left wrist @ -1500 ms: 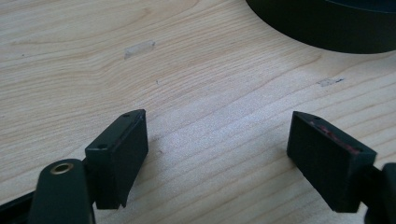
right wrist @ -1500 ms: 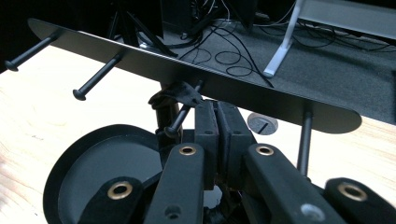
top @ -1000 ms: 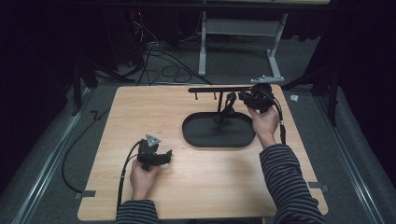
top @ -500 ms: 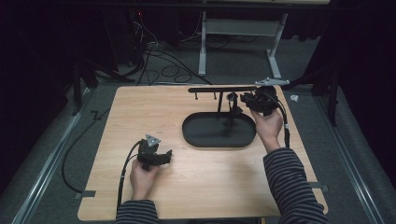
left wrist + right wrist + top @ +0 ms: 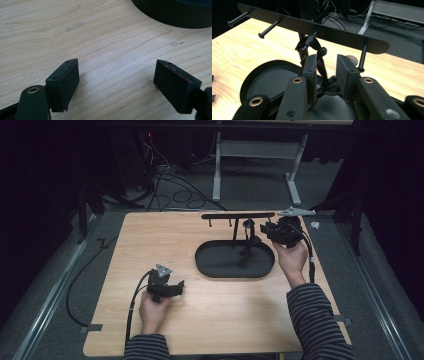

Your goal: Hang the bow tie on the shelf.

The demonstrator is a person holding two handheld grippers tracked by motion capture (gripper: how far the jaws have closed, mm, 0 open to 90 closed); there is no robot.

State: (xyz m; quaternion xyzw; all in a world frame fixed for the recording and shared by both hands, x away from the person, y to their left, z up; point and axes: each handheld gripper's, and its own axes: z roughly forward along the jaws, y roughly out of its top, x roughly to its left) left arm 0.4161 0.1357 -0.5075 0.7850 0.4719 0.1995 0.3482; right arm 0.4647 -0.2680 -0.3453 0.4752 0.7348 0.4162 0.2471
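Note:
A black stand has an oval base tray (image 5: 210,269) and a raised bar (image 5: 237,215) with several pegs. A black strap (image 5: 312,43) is looped on one peg and hangs down toward the tray. My right gripper (image 5: 325,62) faces the stand from the right, with the strap's lower part hanging loose between its jaws. The jaws have just been opening and the pads do not press on it. In the high view the right gripper (image 5: 265,231) sits beside the strap (image 5: 248,237). My left gripper (image 5: 175,287) rests low over the wood, open, with nothing between its jaws (image 5: 116,80).
The wooden table (image 5: 150,240) has bare wood left of the stand. The tray's black wall (image 5: 172,17) lies just beyond the left gripper. Cables and a white frame leg (image 5: 217,175) sit on the floor behind the table.
The right gripper's jaws have spread apart around the strap and the right hand has eased slightly back to the right. The left hand has kept still.

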